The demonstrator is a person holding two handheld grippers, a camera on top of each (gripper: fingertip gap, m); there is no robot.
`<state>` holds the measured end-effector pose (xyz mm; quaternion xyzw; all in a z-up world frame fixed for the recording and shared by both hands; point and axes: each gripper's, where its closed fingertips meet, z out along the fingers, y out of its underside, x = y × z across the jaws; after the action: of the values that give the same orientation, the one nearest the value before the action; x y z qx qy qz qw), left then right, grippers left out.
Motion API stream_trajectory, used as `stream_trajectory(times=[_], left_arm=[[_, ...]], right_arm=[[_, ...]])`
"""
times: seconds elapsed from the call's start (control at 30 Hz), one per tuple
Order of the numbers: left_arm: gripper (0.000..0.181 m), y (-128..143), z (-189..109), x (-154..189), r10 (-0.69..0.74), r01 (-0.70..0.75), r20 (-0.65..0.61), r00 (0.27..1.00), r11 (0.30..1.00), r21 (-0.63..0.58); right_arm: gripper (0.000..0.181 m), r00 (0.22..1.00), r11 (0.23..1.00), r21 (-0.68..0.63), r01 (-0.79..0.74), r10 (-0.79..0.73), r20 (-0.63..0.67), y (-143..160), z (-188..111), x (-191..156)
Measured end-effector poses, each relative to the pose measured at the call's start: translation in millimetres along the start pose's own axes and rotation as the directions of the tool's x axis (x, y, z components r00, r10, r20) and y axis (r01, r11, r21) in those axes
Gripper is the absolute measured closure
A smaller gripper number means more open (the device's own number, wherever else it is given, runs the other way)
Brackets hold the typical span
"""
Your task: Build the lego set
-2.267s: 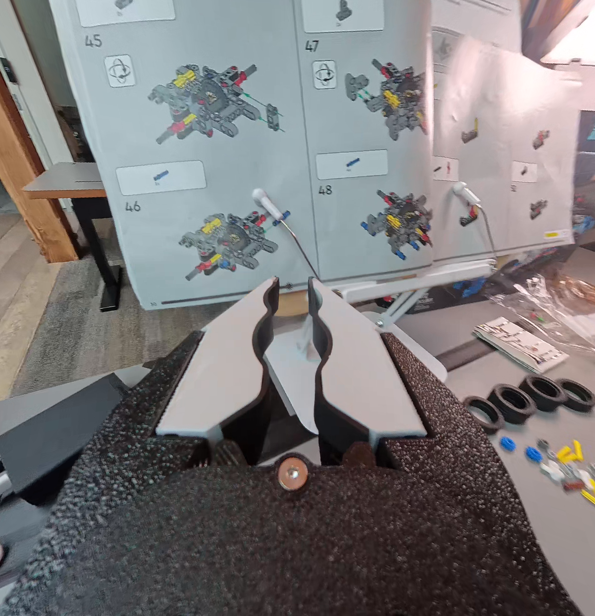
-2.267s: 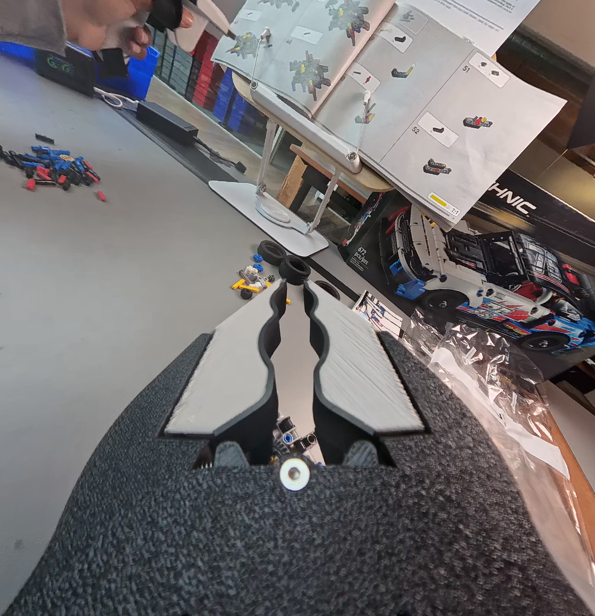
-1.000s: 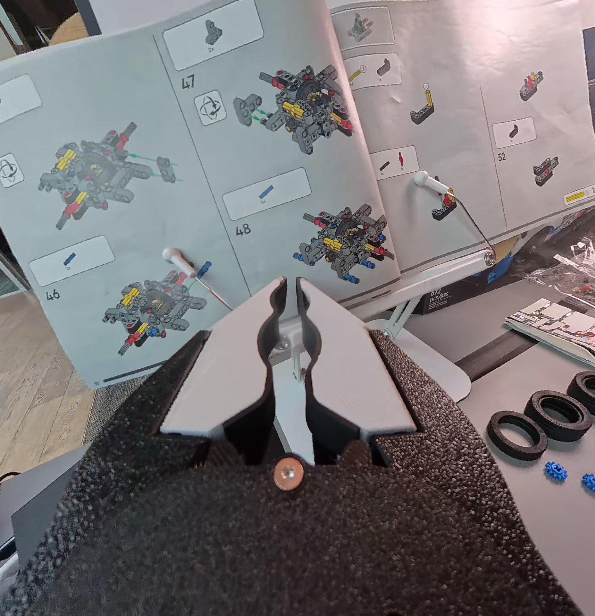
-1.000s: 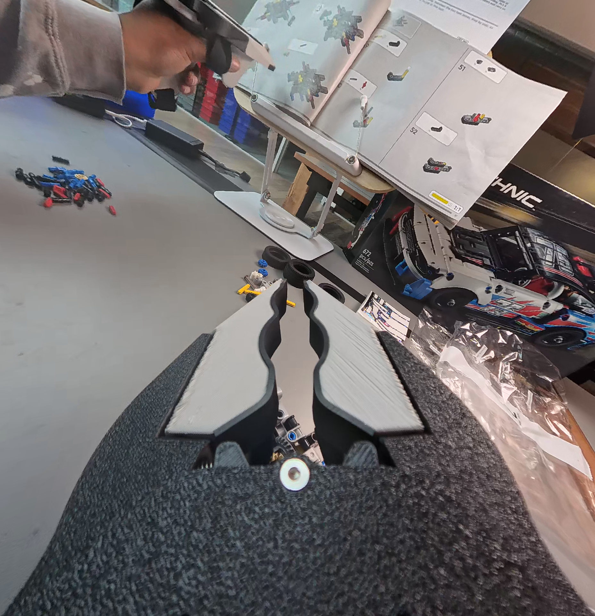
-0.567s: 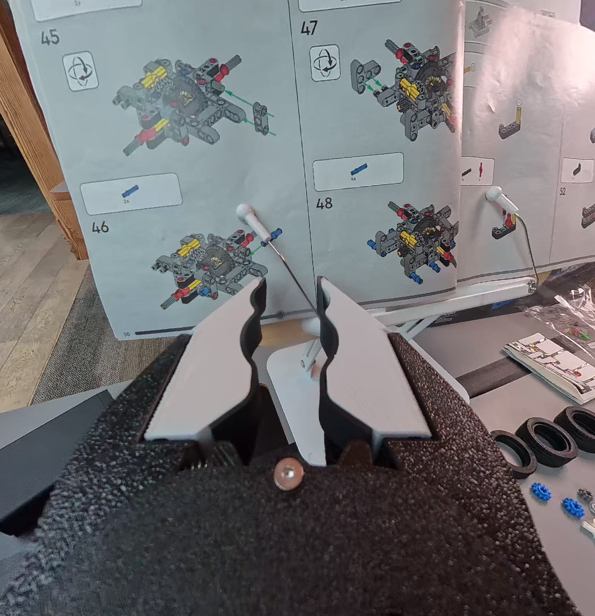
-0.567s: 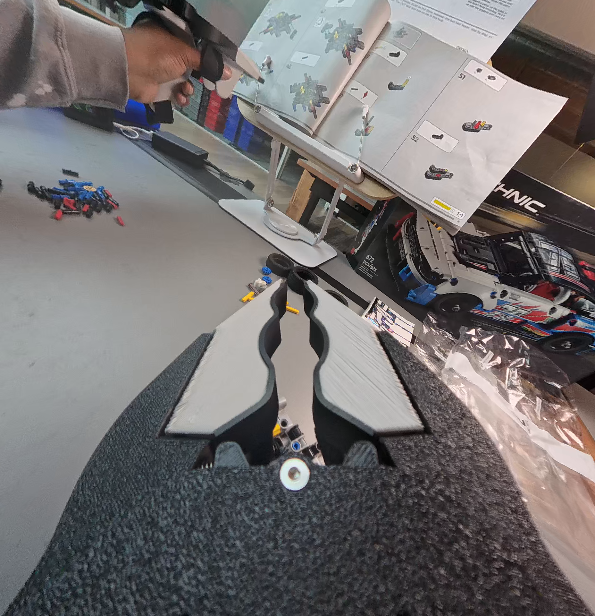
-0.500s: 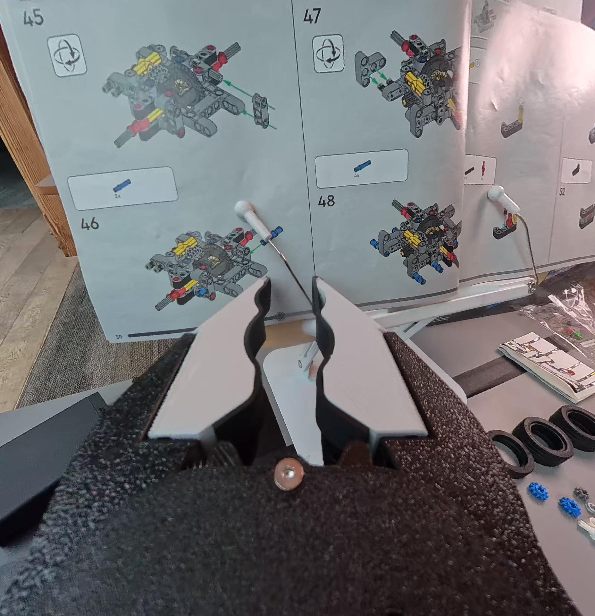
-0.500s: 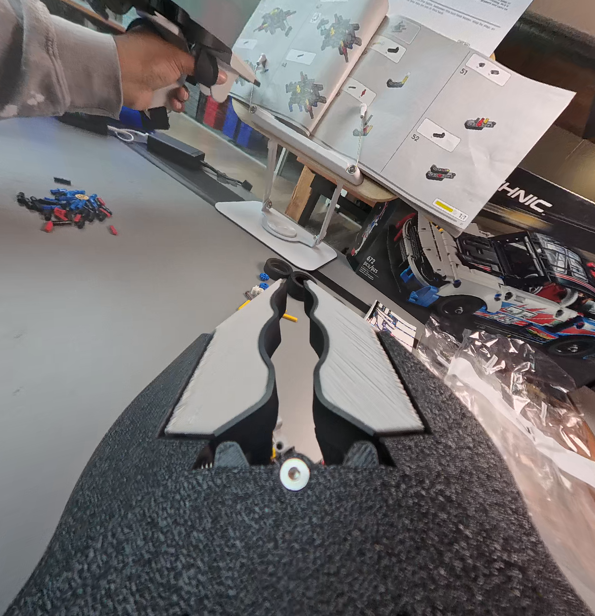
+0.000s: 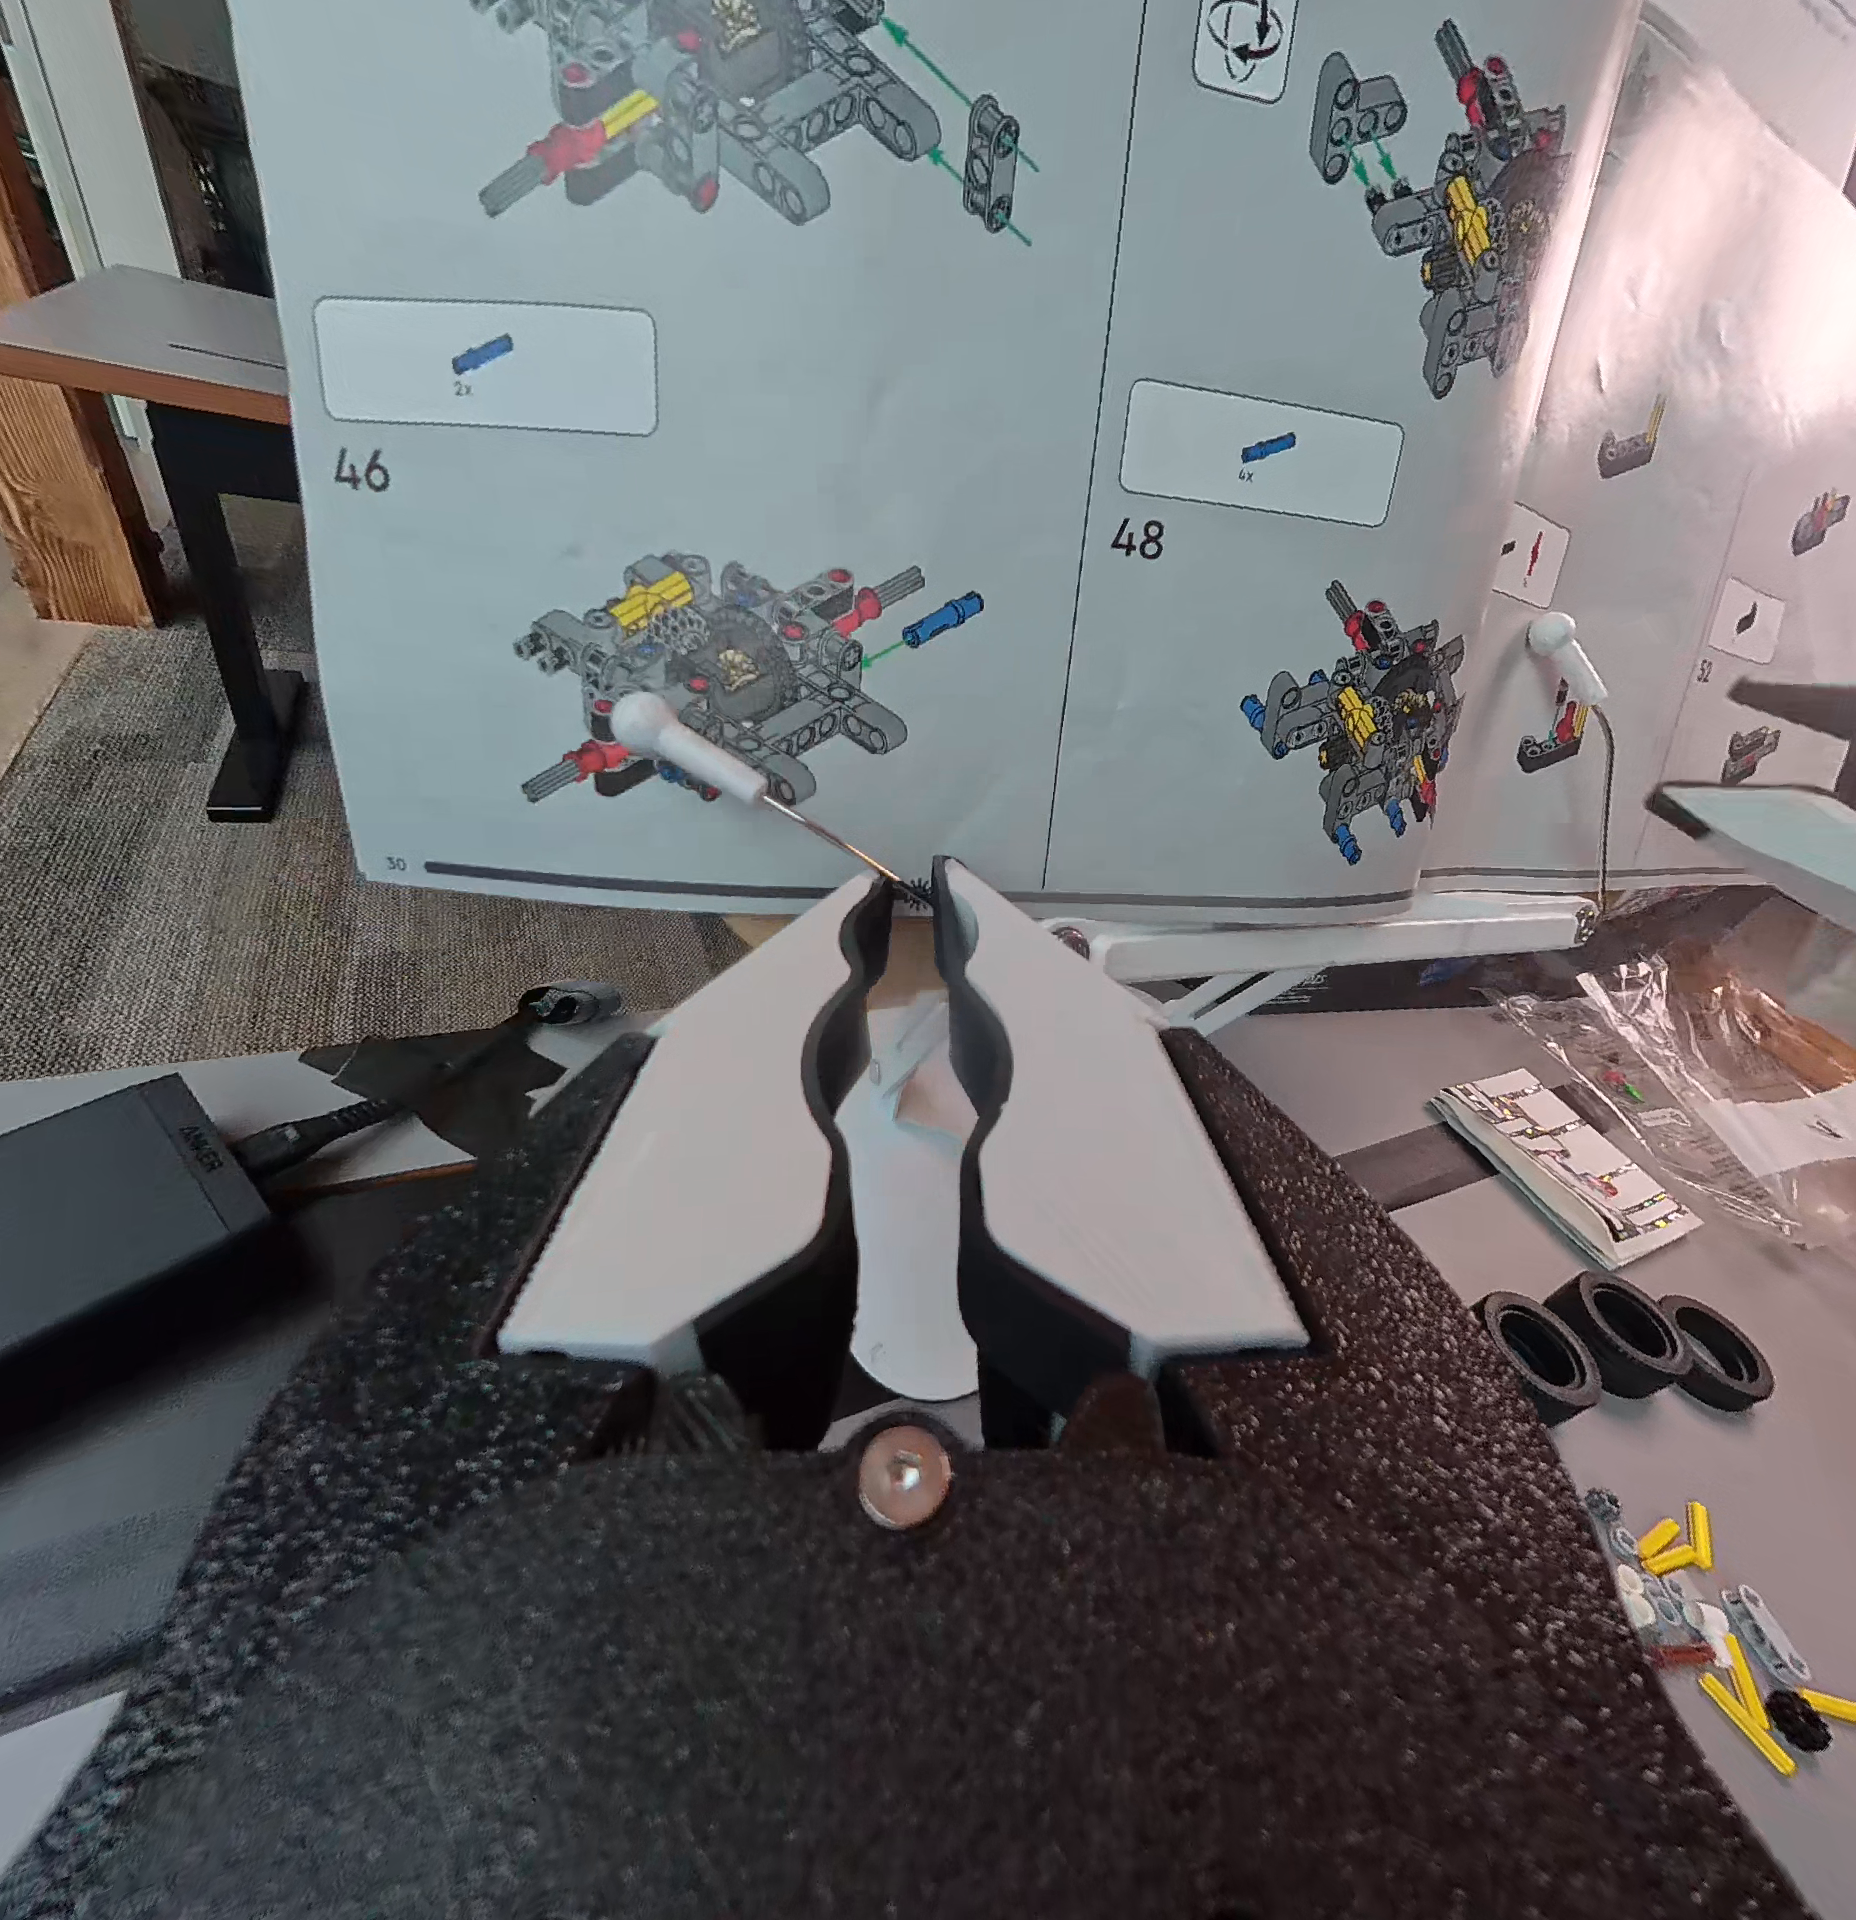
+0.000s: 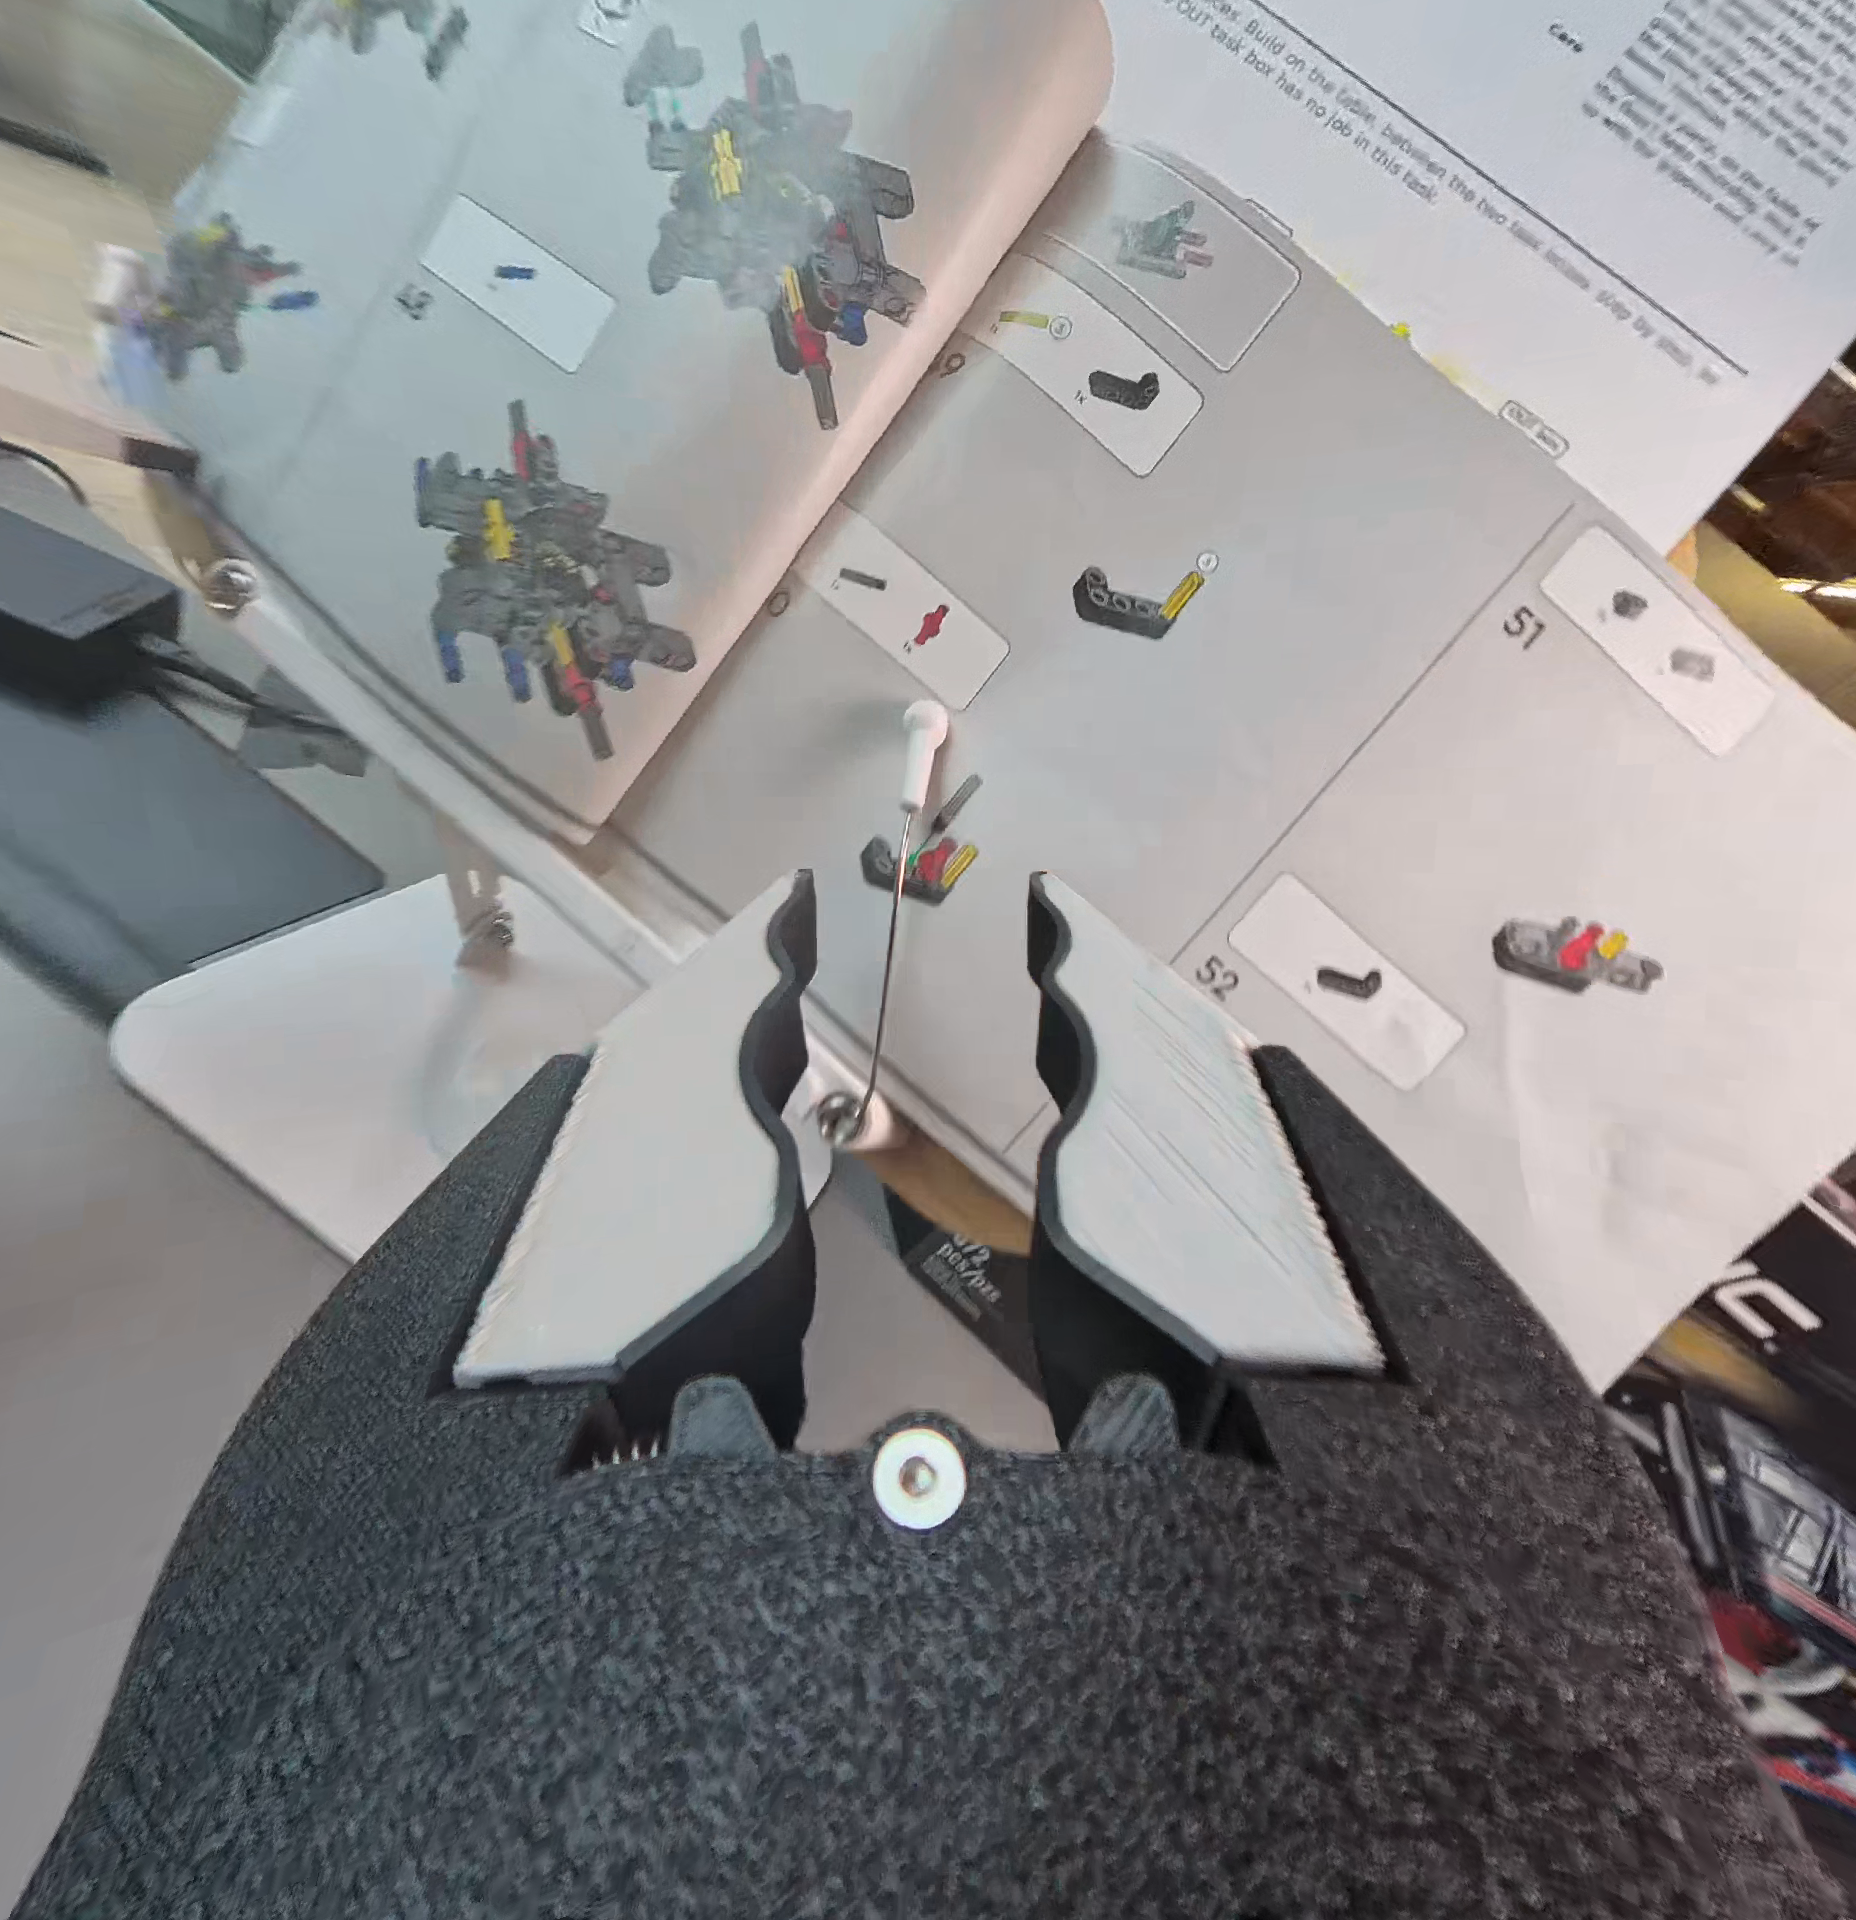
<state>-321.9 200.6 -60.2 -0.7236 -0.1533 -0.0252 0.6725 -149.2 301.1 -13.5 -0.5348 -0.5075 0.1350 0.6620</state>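
Note:
The open instruction booklet (image 9: 851,436) stands on a white stand (image 9: 1319,935); it also shows in the right wrist view (image 10: 1267,779). My left gripper (image 9: 909,883) is at the booklet's bottom edge, shut on the wire of the left page holder (image 9: 685,750), whose white tip lies over a drawing. My right gripper (image 10: 919,883) is open, with the wire of the right page holder (image 10: 891,956) between its fingers, not touched. The right gripper shows blurred at the left wrist view's right edge (image 9: 1786,769).
On the grey table to the right lie three black tyres (image 9: 1620,1340), small yellow and grey parts (image 9: 1713,1621), a folded sheet (image 9: 1558,1164) and a clear plastic bag (image 9: 1734,1039). A black power brick (image 9: 82,1226) lies left. The set's box (image 10: 1786,1507) stands behind. The tips of one gripper are about 20 cm away from the tips of the other.
My right gripper has moved from low over the table up to the booklet and opened. My left gripper has closed on the left holder's wire, and its white tip has swung down and left.

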Motion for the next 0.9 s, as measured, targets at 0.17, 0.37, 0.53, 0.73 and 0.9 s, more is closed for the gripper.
stream_trajectory(times=[0.17,0.37,0.53,0.73,0.9], left_arm=[[0.173,4.0,-2.7,-1.6,0.035,-0.036,-0.015,0.999,0.999,-0.030],[0.173,2.9,0.4,-2.1,0.039,-0.040,-0.025,0.999,0.999,-0.037],[0.173,3.5,0.0,-2.3,0.018,-0.019,-0.029,0.999,0.999,-0.028],[0.173,4.6,-2.0,-2.2,0.011,-0.012,-0.033,0.999,0.999,-0.038],[0.173,4.2,-2.1,-1.8,0.020,-0.022,-0.037,0.999,0.999,-0.038]], right_arm=[[0.180,0.992,0.992,-0.029,0.125,-0.126,-0.025,3.8,28.9,-0.6],[0.176,0.965,0.969,-0.037,-0.245,0.240,-0.105,38.0,3.8,41.3],[0.173,0.819,0.818,-0.027,-0.574,0.573,-0.039,74.9,-14.5,36.9],[0.162,0.501,0.512,-0.061,-0.857,0.855,0.137,91.7,-25.5,22.1],[0.156,0.528,0.532,-0.005,-0.847,0.842,0.106,91.3,-48.3,28.6]])
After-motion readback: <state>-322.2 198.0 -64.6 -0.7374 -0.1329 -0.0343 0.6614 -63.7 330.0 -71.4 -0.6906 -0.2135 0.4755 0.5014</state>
